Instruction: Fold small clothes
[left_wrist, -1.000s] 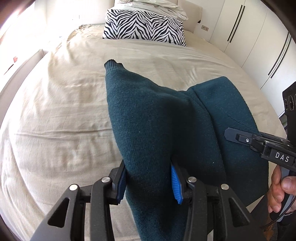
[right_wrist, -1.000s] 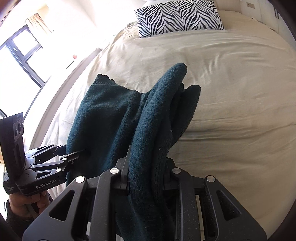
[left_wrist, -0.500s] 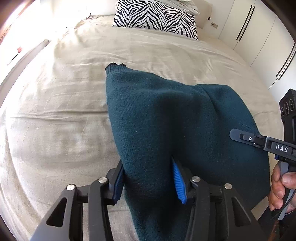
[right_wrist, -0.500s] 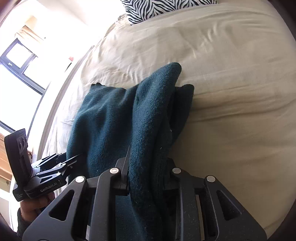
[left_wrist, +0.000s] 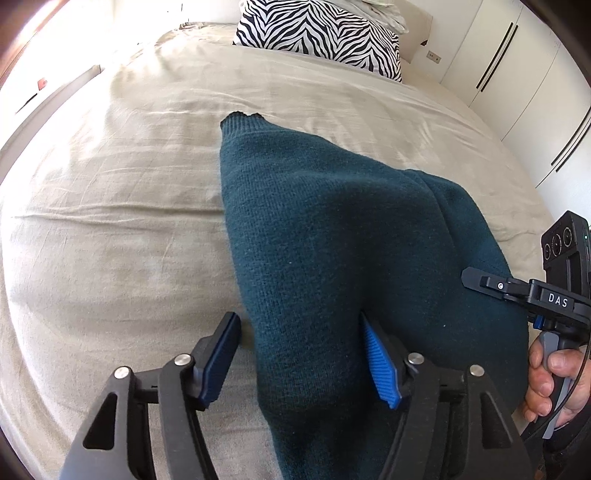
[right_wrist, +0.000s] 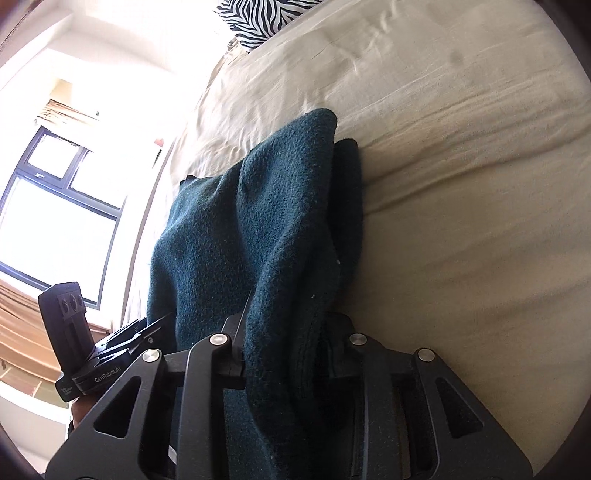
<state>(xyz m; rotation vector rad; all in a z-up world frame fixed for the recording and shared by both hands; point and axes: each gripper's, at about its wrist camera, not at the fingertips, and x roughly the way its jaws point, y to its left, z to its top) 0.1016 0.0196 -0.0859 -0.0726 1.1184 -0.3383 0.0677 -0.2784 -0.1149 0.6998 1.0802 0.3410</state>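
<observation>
Left tool (left_wrist: 299, 354) stands spread, its left blue pad (left_wrist: 219, 360) off the teal sweater (left_wrist: 332, 236); right tool (right_wrist: 284, 350) pinches a bunched fold of it. Most of the sweater lies on the beige bed (left_wrist: 110, 206).

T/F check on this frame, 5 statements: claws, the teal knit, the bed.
1. The left claw is clamped shut on the teal sweater. False: its fingers stand apart, the left blue pad clear of the cloth.
2. The right claw is shut on a bunched fold of the sweater. True.
3. The sweater lies on a beige bedsheet. True.
4. A zebra-print pillow sits at the far end of the bed. True.
5. The sweater is folded into a neat square. False: it is draped and bunched between the claws.
</observation>
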